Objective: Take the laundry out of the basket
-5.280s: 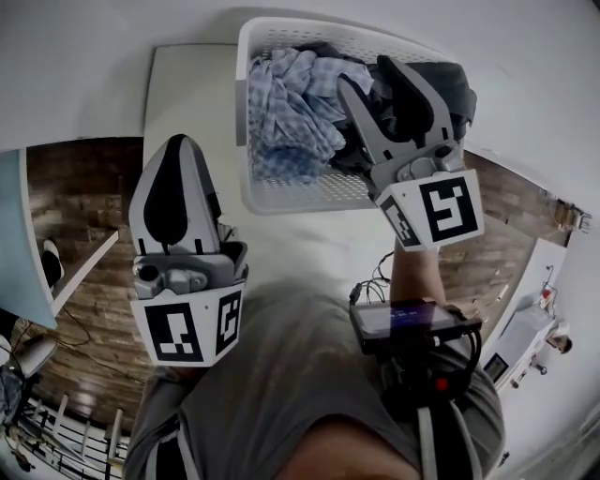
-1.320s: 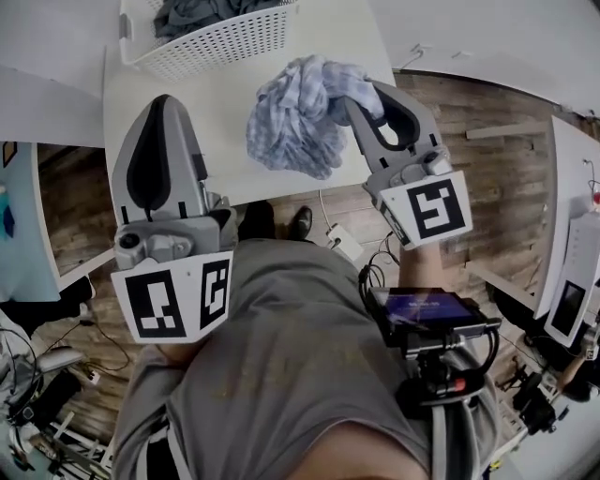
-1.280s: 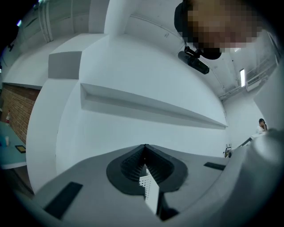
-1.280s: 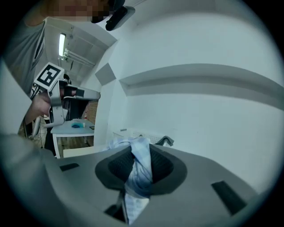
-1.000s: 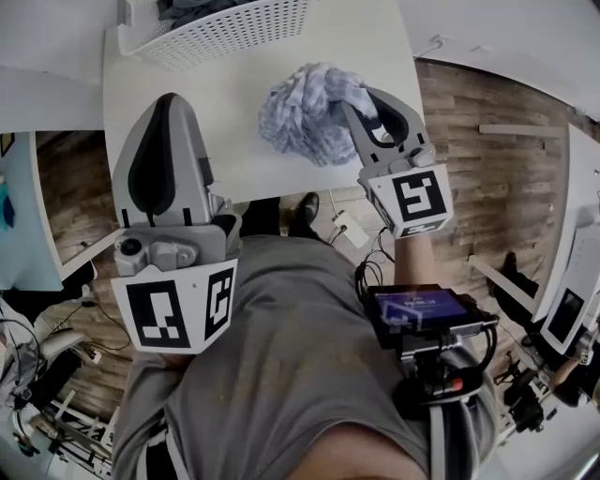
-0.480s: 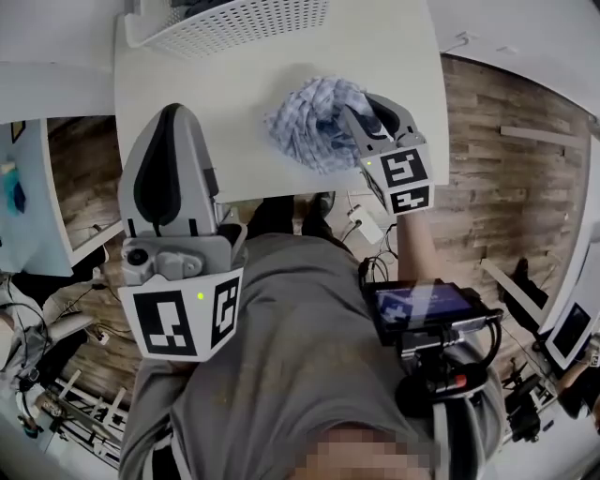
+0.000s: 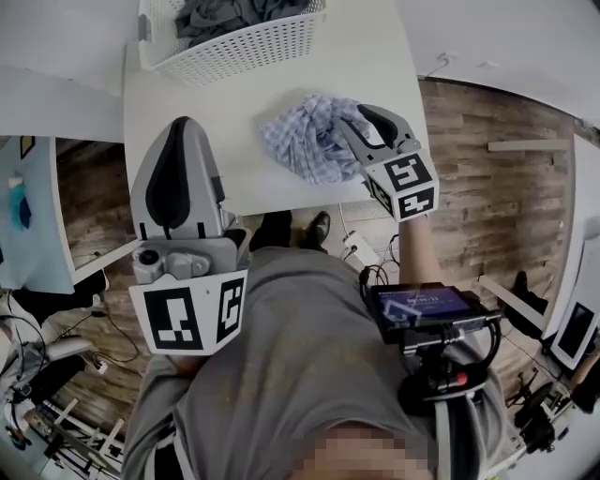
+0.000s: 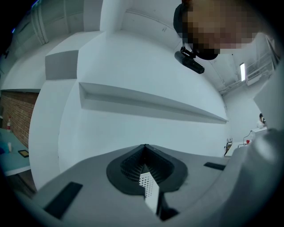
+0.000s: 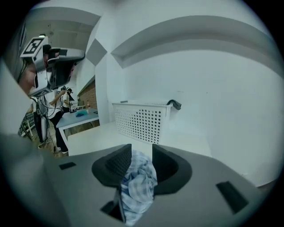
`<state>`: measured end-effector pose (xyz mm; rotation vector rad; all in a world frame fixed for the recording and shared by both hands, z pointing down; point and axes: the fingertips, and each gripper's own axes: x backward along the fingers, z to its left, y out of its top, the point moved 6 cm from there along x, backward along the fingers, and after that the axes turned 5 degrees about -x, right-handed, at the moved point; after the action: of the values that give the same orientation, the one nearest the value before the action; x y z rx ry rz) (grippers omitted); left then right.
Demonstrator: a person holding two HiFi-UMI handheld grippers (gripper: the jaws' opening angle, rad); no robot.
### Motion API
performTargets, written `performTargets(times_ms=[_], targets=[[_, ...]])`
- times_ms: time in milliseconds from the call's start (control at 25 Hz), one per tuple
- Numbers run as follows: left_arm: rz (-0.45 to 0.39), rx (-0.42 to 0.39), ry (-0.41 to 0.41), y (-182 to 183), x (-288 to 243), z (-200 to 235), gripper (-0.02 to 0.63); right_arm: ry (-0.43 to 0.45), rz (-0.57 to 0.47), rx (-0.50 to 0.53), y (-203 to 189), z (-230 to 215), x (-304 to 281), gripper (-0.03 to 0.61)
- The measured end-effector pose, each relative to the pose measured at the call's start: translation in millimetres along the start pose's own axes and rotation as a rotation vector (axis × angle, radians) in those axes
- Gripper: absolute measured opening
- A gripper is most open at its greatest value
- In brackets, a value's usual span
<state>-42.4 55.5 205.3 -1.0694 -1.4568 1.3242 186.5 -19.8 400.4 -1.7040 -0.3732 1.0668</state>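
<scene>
Laundry came first: a blue checked cloth (image 7: 309, 141) lay bunched on the white counter (image 7: 234, 178), near its front edge and well apart from the basket (image 7: 244, 47). Five seconds earlier that cloth had been inside the basket with the right claw over it. About a second earlier it had hung in a ball from the claw above the counter's edge. Now it rested on the surface. The right claw (image 7: 354, 120) was at the cloth's right side, lower than before. Its jaws had just been opening and stood apart, with a fold of the cloth (image 9: 138, 186) loose between them rather than pinched.

The left claw (image 7: 181, 127) hovered over the counter's left front part, its jaws pressed together, much as in the earlier frames. A pale dotted sliver (image 8: 148, 188) showed at the seam of those jaws; what it was could not be told.

Dark clothes (image 7: 225, 14) lay heaped in the basket at the counter's far end. The top edge of the head view cut the basket off, so its far wall and most of its contents were out of sight.
</scene>
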Motion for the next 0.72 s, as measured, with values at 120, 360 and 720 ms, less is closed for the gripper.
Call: performTargets(times_ms=[120,360,720], targets=[[-0.024,0.01,-0.015,9,3,-6,0.008,0.006,-0.076,0.0,25,3,22,0.121],[-0.119,0.021,-0.015,23,-2,-8,0.008,0.03,-0.338,0.062,104,7,58,0.009],[-0.172,0.009,-0.001,35,-8,6,0.008,0.075,-0.607,0.139,200,46,88,0.009]])
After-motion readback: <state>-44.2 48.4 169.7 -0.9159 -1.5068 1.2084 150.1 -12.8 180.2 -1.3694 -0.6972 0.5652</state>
